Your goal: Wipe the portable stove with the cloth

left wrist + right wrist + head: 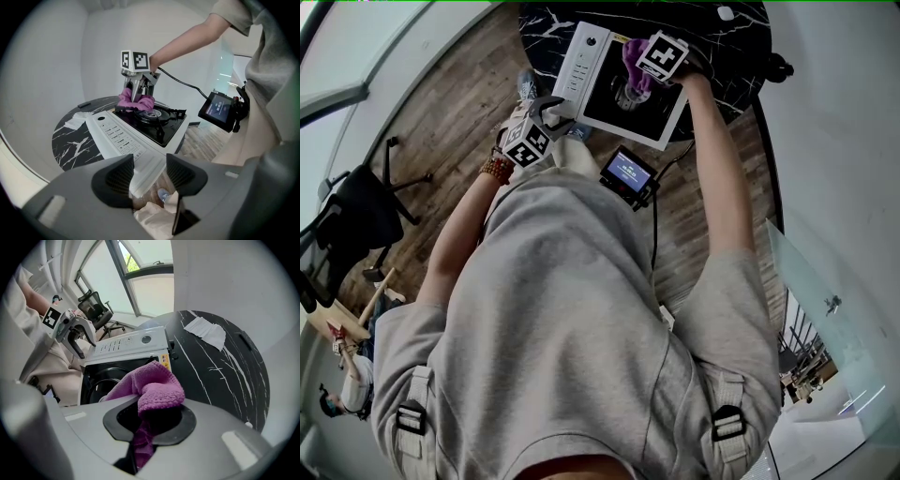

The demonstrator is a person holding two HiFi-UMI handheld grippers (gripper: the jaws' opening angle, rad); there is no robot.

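The portable stove (581,58), a white body with a black top, stands on a black marble table (741,37). My right gripper (649,67) points down at its far side, shut on a purple cloth (632,58) that rests on the black top beside the burner (152,114). In the right gripper view the cloth (154,385) bulges out between the jaws of that gripper (150,420) above the stove (126,345). My left gripper (149,176) is open at the stove's (117,136) near corner, which lies between its jaws. From the left gripper view the cloth (136,99) hangs under the right gripper (139,91).
A crumpled white paper (206,331) lies on the table (225,376) past the stove. A small screen device (628,173) on a cable hangs at the person's front, near the table edge. An office chair (356,211) stands on the wooden floor at left.
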